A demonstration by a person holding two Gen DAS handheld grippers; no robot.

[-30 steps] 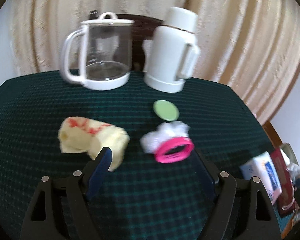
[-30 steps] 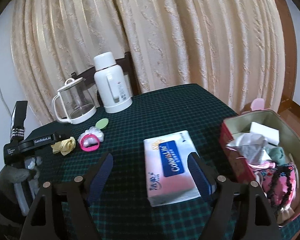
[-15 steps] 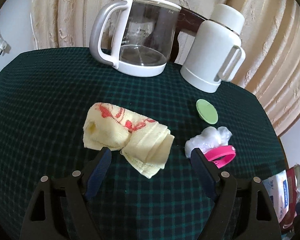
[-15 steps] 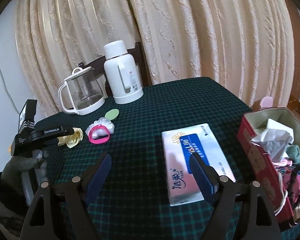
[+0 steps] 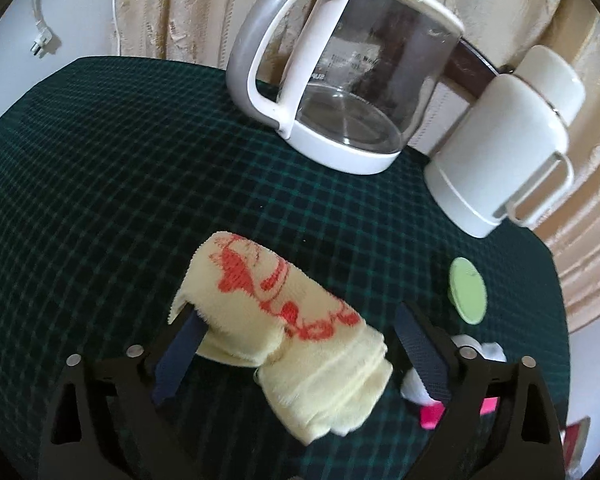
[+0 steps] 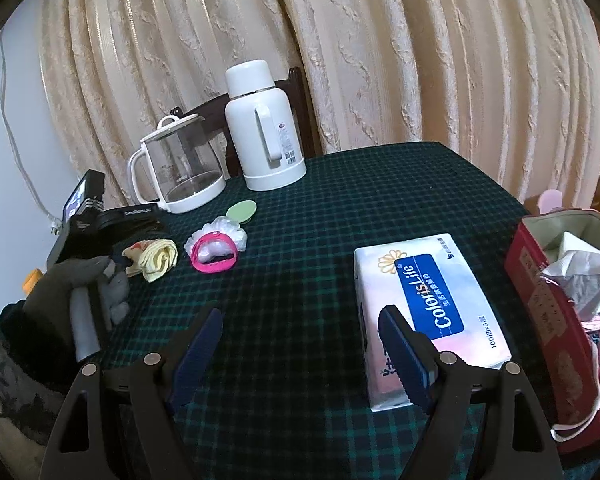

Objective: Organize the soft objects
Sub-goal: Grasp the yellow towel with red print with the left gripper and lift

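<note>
Left wrist view puts the yellow towel (image 5: pixel 288 344) right between my left gripper (image 5: pixel 296 354) fingers, which are opening wide around it; the pads do not press on it yet, though the left pad sits tucked under a folded flap. The towel's long axis runs diagonally, from upper left down to lower right, so it lies roughly across the gap between my 2 fingers, and I judge a squeeze there would catch the loose roll along its length rather than across its middle. My left hand is clearly the nearer one.

From the right wrist view, my right gripper (image 6: pixel 300 350) hangs open and empty over the checked tablecloth (image 6: pixel 300 272), with the tissue pack (image 6: pixel 428 312) just beside its right finger and the red box (image 6: pixel 540 292) of soft things at the far right, well apart from the towel.

The towel is terry cloth, pale yellow with red stitching, limp and bunched. Beside it lie a pink band (image 6: pixel 214 258) on white crinkled plastic (image 6: pixel 228 228), a flat green disc (image 5: pixel 468 296), a glass kettle (image 5: pixel 340 80) and a hard white thermos (image 5: pixel 504 152).
</note>
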